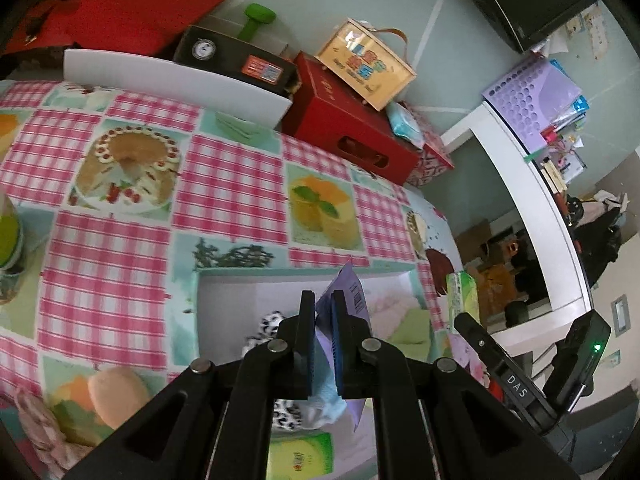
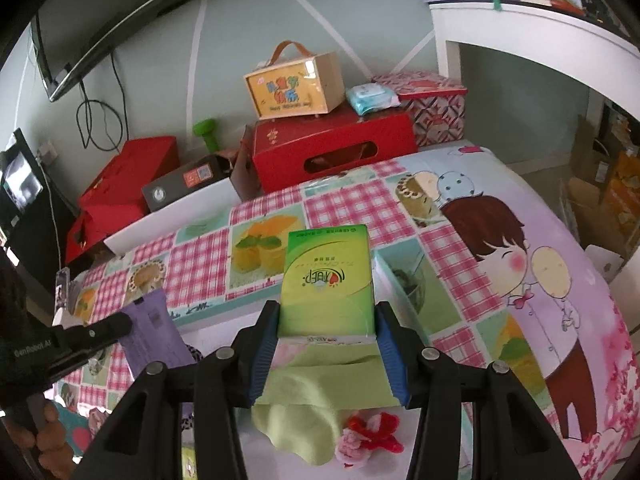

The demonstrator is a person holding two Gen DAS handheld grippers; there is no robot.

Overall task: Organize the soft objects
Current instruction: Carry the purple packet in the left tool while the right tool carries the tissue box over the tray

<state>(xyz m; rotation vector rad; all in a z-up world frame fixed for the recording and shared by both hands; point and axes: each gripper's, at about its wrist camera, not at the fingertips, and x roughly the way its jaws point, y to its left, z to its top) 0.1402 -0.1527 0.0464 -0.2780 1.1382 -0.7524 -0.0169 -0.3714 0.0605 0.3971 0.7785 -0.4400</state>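
Only in the right view, jaws clamp a green tissue pack (image 2: 328,280).

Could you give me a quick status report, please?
Left gripper shut on purple packet. Right gripper shut on green tissue pack. Both over white box. Nothing blocking.

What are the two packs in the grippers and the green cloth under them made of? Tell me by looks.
Purple pack, in the left gripper: thin, matte plastic film, probably; it creases and carries a printed barcode.
Green tissue pack, in the right gripper: glossy plastic wrap, going by its sheen and printing; likely soft inside.
Green cloth: soft matte fabric, perhaps microfibre; it drapes in loose folds.
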